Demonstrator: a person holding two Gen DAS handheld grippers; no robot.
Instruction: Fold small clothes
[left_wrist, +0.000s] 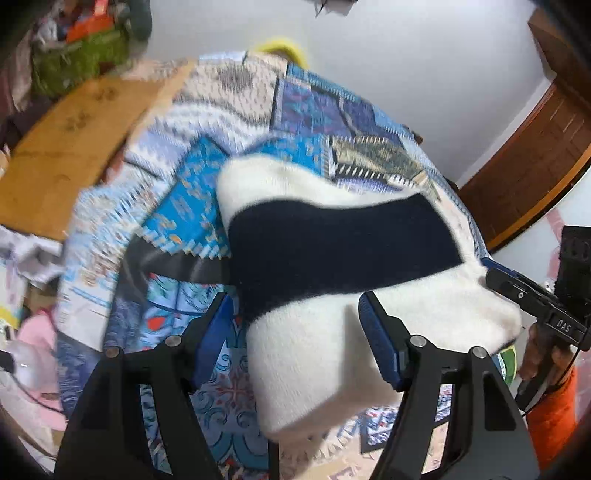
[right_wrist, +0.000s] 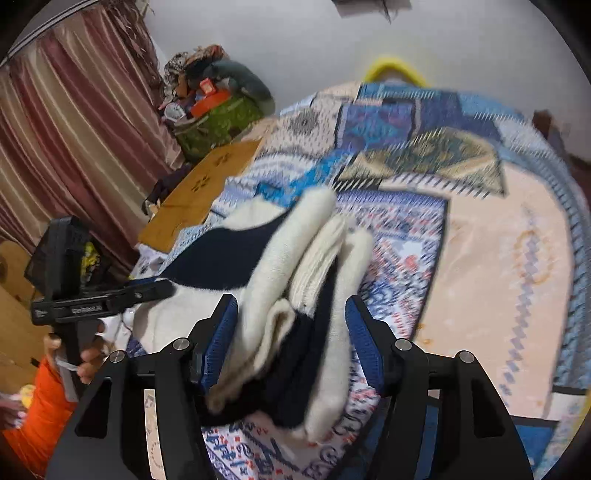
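A small white knit garment with a wide navy band (left_wrist: 332, 258) lies folded over on the patterned quilt (left_wrist: 229, 122). My left gripper (left_wrist: 295, 332) is open, its blue pads either side of the garment's near white edge. In the right wrist view the garment (right_wrist: 295, 295) shows as stacked white and navy layers between the open fingers of my right gripper (right_wrist: 291, 343). The right gripper also shows at the right edge of the left wrist view (left_wrist: 524, 291), at the garment's far end. The left gripper shows at the left of the right wrist view (right_wrist: 110, 299).
A wooden board (left_wrist: 70, 136) lies at the quilt's left edge. A green bag heaped with things (right_wrist: 218, 118) stands by the striped curtain (right_wrist: 74, 129). A brown wooden door (left_wrist: 535, 158) is at the right. A yellow object (right_wrist: 391, 66) peeks over the bed's far edge.
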